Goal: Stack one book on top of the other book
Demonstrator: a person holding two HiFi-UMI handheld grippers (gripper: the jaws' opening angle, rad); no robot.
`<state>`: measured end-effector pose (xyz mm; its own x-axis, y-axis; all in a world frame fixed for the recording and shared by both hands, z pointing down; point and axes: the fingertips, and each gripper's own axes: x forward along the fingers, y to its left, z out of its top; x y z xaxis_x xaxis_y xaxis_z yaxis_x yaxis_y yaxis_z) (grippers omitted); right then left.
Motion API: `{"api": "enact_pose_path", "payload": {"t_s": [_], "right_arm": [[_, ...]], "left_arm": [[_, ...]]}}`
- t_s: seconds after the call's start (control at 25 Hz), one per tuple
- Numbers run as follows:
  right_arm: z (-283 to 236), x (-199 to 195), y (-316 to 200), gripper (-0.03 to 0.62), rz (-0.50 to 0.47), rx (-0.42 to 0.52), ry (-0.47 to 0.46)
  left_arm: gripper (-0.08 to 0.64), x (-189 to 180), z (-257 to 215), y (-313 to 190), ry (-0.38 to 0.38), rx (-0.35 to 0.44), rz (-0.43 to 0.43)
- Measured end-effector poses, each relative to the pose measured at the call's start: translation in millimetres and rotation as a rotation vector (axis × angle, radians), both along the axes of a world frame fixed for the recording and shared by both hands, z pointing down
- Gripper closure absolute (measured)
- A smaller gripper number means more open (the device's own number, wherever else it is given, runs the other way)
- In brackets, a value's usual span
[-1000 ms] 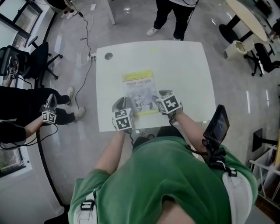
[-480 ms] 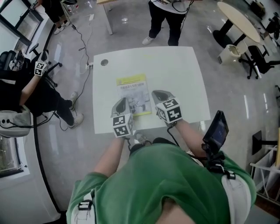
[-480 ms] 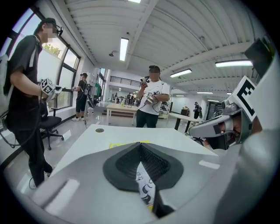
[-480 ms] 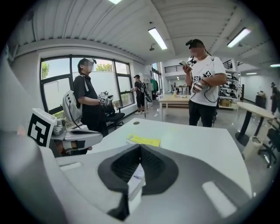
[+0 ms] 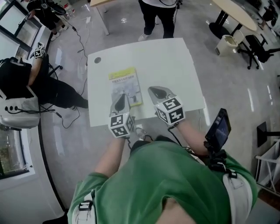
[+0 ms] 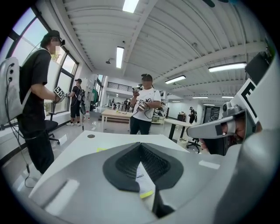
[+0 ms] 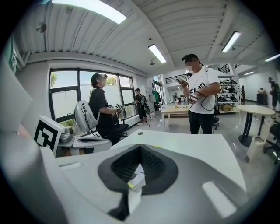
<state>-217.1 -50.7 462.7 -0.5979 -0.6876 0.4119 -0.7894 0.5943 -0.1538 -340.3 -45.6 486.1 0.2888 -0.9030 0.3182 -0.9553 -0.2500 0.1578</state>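
Fingers (image 6: 83, 175) of our left gripper (image 5: 123, 99) and right gripper (image 5: 157, 92) are clenched on nothing, above the tabletop's (image 5: 175, 65) near edge. We see one yellow-topped book (image 5: 124, 81) lying flat; the other probably sits hidden beneath, so stacking looks finished.

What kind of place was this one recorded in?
Probably an open-plan office or lab workspace. A white table stands on a glossy floor, with office chairs and other tables around it. Several other people work nearby under strip lights.
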Motion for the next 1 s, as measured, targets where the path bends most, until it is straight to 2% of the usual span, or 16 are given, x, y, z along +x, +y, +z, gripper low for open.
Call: {"api": "enact_pose_path", "payload": {"t_s": [0.28,0.6,1.0], "right_arm": [[-11.3,22.0,30.9,0.589,-0.005,0.022,-0.036],[-15.9,39.9,48.2,0.589,0.031,0.033,-0.038],[-27.4,24.3,50.3,0.589,0.039,0.059,-0.025]], "left_arm": [[0.554,27.4,-19.1,32.0,-0.003,0.044,0.007],[0.554,55.7,-32.3,45.1,0.003,0.09,0.073],[0.554,41.7,-48.6,46.1,0.018,0.117,0.088]]}}
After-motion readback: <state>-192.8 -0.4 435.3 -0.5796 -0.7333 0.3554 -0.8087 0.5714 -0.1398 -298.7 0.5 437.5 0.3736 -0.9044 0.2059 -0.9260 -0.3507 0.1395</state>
